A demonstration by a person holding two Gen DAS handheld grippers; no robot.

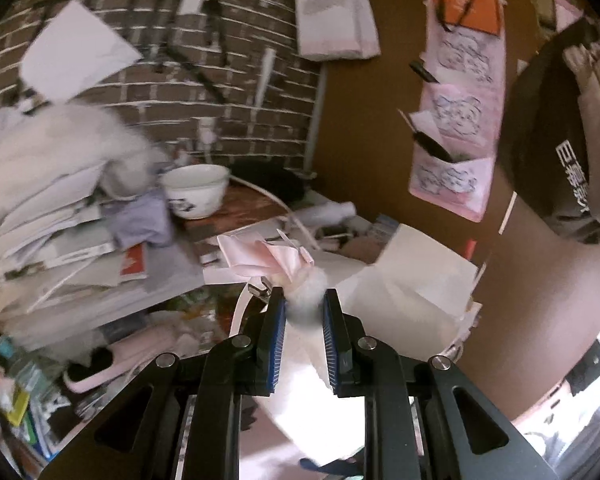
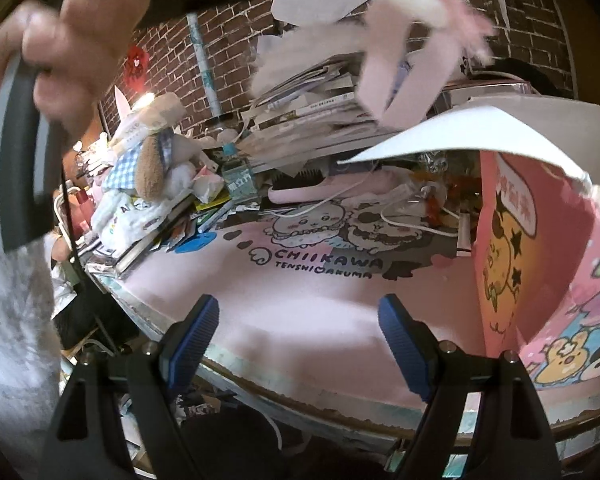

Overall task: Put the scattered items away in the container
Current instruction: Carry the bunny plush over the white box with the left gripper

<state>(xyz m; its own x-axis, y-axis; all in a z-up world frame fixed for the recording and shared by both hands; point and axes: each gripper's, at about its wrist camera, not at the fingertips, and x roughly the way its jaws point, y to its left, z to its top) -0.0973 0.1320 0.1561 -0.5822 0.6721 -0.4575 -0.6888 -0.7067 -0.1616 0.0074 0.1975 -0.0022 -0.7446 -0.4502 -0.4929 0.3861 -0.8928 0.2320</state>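
Note:
My left gripper [image 1: 304, 312] is shut on a white fluffy pompom with a pink ribbon bow [image 1: 284, 264], held in the air above the open white flaps of the box [image 1: 411, 280]. In the right wrist view the same bow [image 2: 403, 20] hangs blurred at the top, above the pink cartoon-printed box [image 2: 539, 264] and its white flap [image 2: 479, 132]. My right gripper [image 2: 300, 328] is open with nothing between its fingers, low over the front edge of the pink desk mat [image 2: 300, 292], left of the box.
A person's hand [image 2: 60, 36] grips a handle at upper left. Behind the mat lie a paper stack [image 2: 319, 92], plush toys [image 2: 156, 160], a water bottle [image 2: 236, 176], a pink hairbrush [image 2: 319, 188] and white cables [image 2: 411, 216]. A white bowl [image 1: 196, 190] sits by the brick wall.

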